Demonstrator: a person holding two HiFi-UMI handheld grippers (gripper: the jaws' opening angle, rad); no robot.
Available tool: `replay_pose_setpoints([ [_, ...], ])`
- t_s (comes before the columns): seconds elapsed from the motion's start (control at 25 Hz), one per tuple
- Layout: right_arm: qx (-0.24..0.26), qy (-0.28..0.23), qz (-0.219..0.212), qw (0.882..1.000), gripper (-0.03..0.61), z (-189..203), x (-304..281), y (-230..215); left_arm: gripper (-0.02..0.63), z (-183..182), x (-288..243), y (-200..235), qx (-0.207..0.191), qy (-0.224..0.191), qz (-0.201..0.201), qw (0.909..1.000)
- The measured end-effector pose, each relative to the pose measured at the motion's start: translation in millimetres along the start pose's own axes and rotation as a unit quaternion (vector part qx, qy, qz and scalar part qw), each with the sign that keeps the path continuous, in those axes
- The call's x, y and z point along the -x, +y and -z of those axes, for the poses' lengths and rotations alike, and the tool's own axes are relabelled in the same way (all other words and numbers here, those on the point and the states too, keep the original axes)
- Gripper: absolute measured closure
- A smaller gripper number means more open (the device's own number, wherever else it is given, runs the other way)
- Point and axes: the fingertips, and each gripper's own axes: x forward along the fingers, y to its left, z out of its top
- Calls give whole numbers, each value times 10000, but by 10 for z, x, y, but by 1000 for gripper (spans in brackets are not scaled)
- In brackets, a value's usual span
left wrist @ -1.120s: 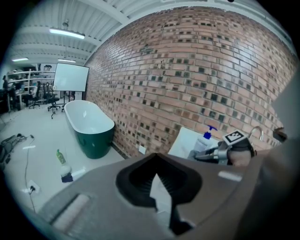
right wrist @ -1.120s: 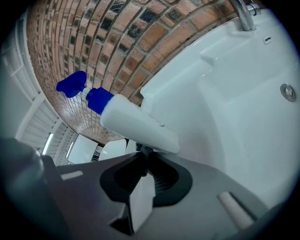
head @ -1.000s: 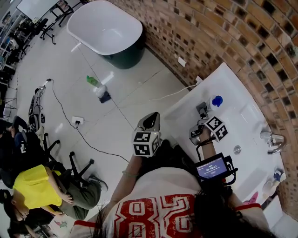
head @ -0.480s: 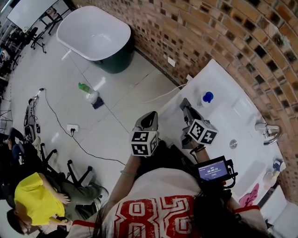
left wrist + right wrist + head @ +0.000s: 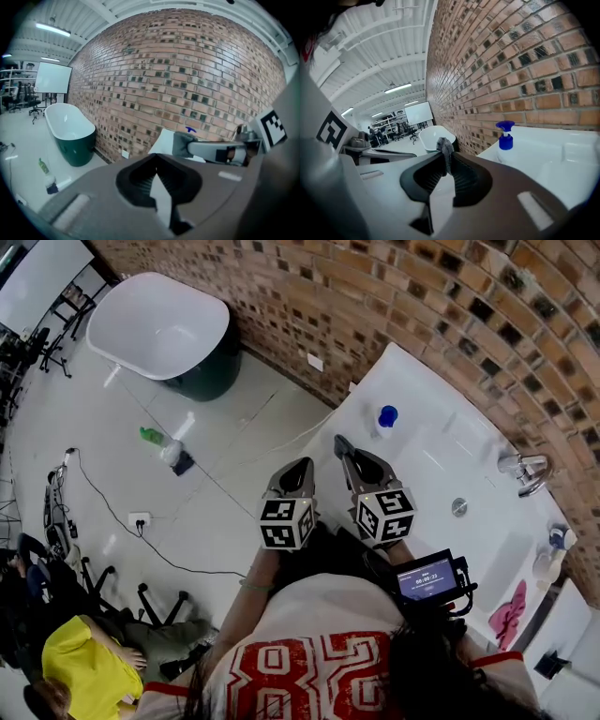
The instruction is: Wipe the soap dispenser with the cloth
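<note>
Right now we hold the right gripper [image 5: 344, 450] with its jaws clamped on the grey cloth [image 5: 446, 153], near the blue-topped soap dispenser [image 5: 385, 418], which stands on the white counter [image 5: 441, 474] by the brick wall [image 5: 422, 296]. Our left gripper [image 5: 302, 470] hangs alongside, jaws together on nothing.

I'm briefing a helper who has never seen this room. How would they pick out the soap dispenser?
Follow the brick wall to the long white counter. At the counter's end nearest the bathtub, far from the chrome faucet, stands the soap dispenser. It is a pale bottle with a bright blue pump head, the only blue-topped thing at that end.
</note>
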Motion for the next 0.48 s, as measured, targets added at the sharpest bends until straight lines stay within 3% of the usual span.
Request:
replay_pose_setpoints([
  [0.48,252,-149,163,9994,531,-41,185,-72,611,30,2,-113,71,8,1,10000],
])
